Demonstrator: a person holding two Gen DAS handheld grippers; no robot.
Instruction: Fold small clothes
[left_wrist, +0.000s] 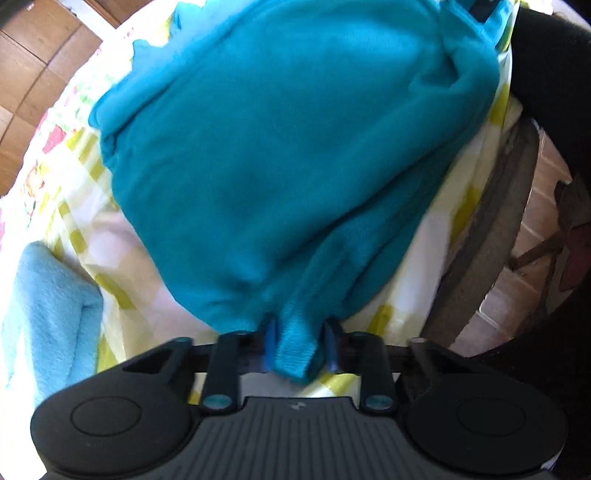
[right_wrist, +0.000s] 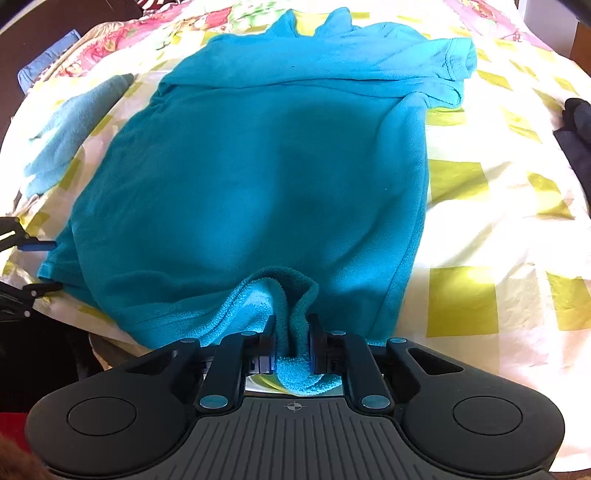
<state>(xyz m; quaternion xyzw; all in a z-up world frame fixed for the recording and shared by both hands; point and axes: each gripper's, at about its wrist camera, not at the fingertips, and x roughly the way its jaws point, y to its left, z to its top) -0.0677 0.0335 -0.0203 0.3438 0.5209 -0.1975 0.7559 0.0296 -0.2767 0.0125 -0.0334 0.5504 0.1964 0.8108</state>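
Observation:
A teal fleece top (left_wrist: 280, 147) lies spread on the yellow-checked bedsheet (left_wrist: 85, 229). Its sleeves are folded in across the far end (right_wrist: 369, 70). My left gripper (left_wrist: 300, 345) is shut on a bunched piece of the near hem, its blue pads pressing the cloth from both sides. In the right wrist view my right gripper (right_wrist: 292, 345) is shut on a raised fold of the same hem (right_wrist: 280, 295). The left gripper (right_wrist: 51, 266) shows there at the left edge, at the top's near left corner.
A pale blue folded cloth (right_wrist: 74, 125) lies left of the top, also seen as the pale blue cloth (left_wrist: 48, 314). Dark clothes (right_wrist: 576, 129) sit at the right edge of the bed. The bed's edge and a brick floor (left_wrist: 535, 229) are beside the left gripper.

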